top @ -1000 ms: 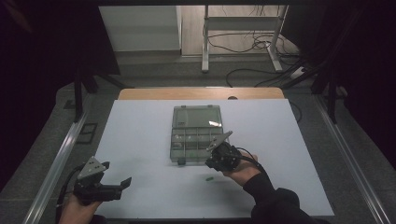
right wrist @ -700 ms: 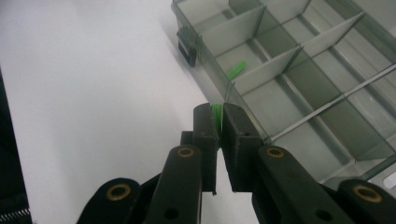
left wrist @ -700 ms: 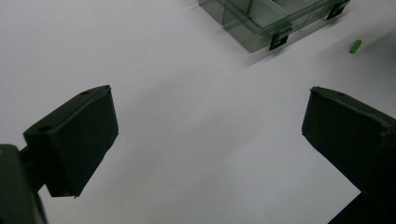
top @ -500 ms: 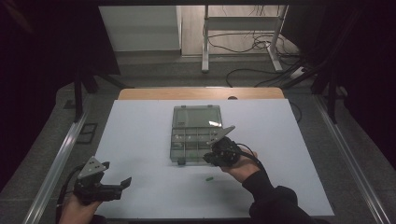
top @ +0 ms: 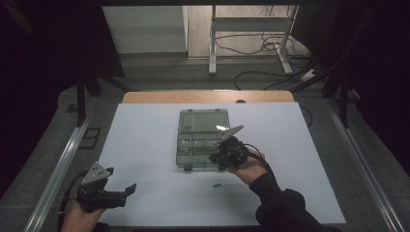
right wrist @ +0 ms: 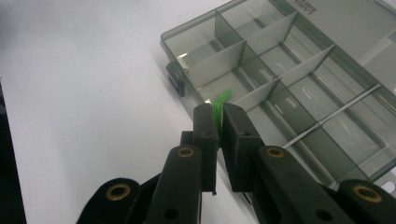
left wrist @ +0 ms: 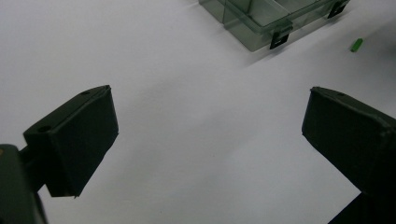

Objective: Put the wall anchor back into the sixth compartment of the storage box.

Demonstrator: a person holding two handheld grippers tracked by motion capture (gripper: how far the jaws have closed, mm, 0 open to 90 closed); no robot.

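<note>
A smoky clear compartment box (top: 200, 137) lies open in the middle of the white table, its lid folded back. My right gripper (top: 218, 155) hovers at the box's front right corner, shut on a small green piece (right wrist: 219, 106) that sticks out above the front compartments (right wrist: 224, 77). A second small green piece (top: 217, 184) lies on the table in front of the box, also visible as a green bit (left wrist: 356, 45) in the left gripper view. My left gripper (top: 126, 192) rests near the table's front left edge, open, with nothing between its jaws.
The box (left wrist: 261, 18) has two dark latches on its front wall. A wooden strip (top: 208, 96) runs along the table's far edge. Metal rails (top: 63, 159) flank the table, and cables (top: 251, 46) lie on the floor beyond.
My right gripper has shifted slightly forward and left toward the box's front compartments, still holding the green piece. The left gripper has stayed where it was.
</note>
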